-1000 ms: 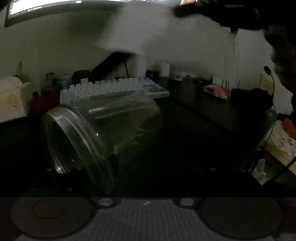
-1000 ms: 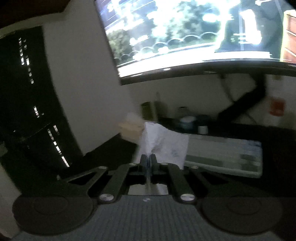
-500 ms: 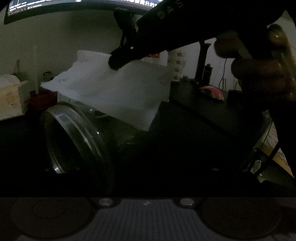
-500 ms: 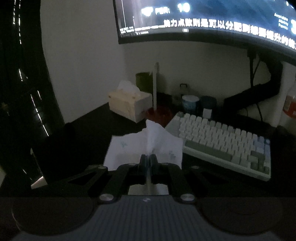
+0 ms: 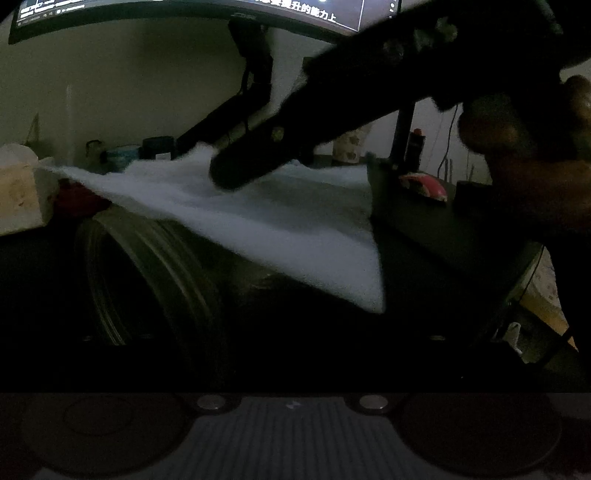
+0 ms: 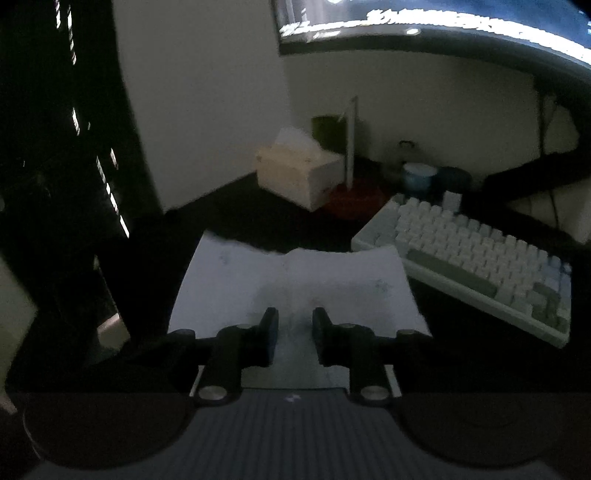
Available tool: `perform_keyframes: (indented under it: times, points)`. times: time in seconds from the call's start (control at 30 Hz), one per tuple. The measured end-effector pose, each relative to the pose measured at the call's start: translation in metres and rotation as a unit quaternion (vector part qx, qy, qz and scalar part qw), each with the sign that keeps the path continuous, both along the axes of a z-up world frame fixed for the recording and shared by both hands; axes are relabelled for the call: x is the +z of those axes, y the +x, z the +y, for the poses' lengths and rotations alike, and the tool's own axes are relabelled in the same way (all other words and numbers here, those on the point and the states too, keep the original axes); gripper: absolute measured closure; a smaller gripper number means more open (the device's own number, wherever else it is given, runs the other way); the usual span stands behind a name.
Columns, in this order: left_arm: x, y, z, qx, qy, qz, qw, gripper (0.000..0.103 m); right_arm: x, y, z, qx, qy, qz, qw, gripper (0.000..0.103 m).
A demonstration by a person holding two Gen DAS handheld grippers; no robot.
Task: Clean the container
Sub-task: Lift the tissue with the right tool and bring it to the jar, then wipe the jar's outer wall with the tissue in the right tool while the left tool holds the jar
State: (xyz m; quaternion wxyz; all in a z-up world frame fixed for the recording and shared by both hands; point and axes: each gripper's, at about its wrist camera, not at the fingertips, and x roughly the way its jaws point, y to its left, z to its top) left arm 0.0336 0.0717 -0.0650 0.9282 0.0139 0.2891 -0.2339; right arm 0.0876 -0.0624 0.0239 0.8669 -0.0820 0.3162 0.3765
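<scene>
A clear plastic jar (image 5: 155,273) lies on its side in front of my left gripper, mouth to the left. My left fingers are lost in the dark, so I cannot tell their state. A white tissue (image 5: 258,218) is spread over the top of the jar; it also shows in the right wrist view (image 6: 295,284). My right gripper (image 6: 294,325) is open, jaws apart just above the tissue. It also shows as a dark shape (image 5: 251,162) in the left wrist view, pressing down on the tissue from the upper right.
A white keyboard (image 6: 472,266) lies on the dark desk to the right. A tissue box (image 6: 295,173) stands at the back left, with small cups (image 6: 417,173) beside it. A monitor (image 6: 443,26) hangs above. A red mouse (image 5: 424,186) sits at the right.
My right gripper lowered the tissue onto the jar, opened its jaws and let go. The tissue now lies flat over the jar. The jar has stayed in place.
</scene>
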Motion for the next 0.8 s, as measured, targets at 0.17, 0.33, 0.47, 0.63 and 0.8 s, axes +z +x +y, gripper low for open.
perform_keyframes:
  times: [0.17, 0.33, 0.47, 0.63, 0.8]
  points:
    - [-0.005, 0.005, 0.001, -0.002, 0.003, -0.002, 1.0, 0.0, -0.002, 0.002, 0.001, -0.049, 0.034, -0.02, 0.998, 0.034]
    - [-0.009, 0.01, 0.005, 0.0, 0.004, -0.003, 1.0, 0.0, -0.02, -0.003, 0.01, -0.055, 0.028, -0.047, 0.997, 0.038]
    - [-0.014, 0.013, 0.006, 0.0, 0.012, -0.006, 0.9999, 0.0, -0.025, -0.003, 0.002, -0.064, 0.043, -0.051, 0.996, 0.087]
    - [-0.019, 0.018, 0.008, -0.001, 0.011, -0.006, 0.9999, 0.0, -0.029, -0.005, -0.001, -0.113, 0.054, -0.053, 0.991, 0.094]
    - [-0.02, 0.019, -0.004, -0.012, 0.017, -0.01, 0.9997, 0.0, -0.025, -0.025, 0.008, -0.057, 0.07, -0.052, 0.995, 0.094]
